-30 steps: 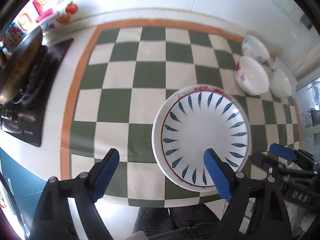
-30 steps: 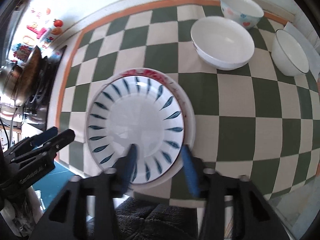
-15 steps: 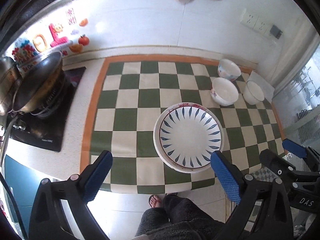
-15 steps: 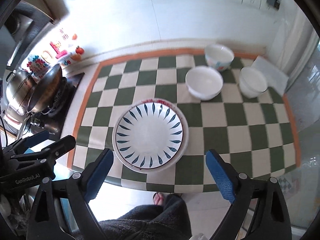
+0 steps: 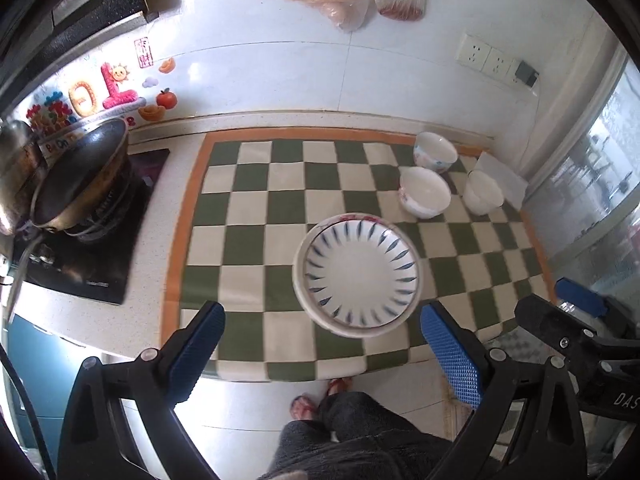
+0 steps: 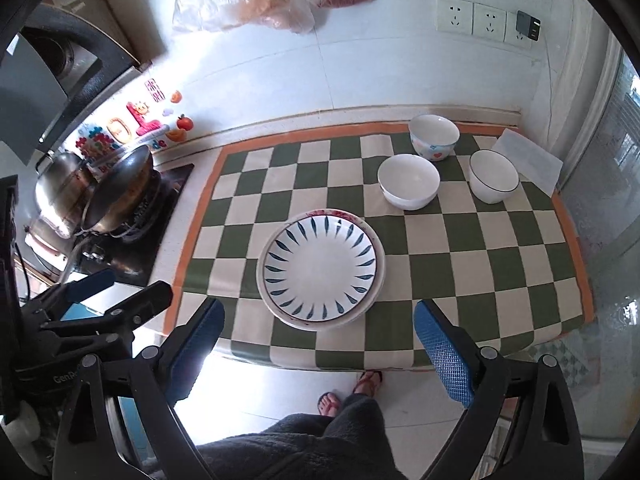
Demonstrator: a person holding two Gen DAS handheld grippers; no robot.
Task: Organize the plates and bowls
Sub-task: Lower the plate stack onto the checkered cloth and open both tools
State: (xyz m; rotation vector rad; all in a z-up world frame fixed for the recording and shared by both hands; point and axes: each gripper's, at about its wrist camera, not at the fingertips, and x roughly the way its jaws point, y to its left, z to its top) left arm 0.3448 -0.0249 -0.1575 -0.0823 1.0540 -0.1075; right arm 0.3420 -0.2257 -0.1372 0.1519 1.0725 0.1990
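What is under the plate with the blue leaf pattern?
The blue-leaf plate lies on a larger plate with red rim marks, on the checkered cloth. Only that lower rim shows; its centre is covered.

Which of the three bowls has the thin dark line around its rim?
The right-hand bowl, beside the white sheet. The middle bowl has a plain white rim, and the back bowl has coloured prints on its side.

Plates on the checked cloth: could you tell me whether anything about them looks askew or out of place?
Slightly. The blue-leaf plate sits off-centre on the red-rimmed plate beneath, whose rim shows mostly at the far side. Nothing looks spilled or broken.
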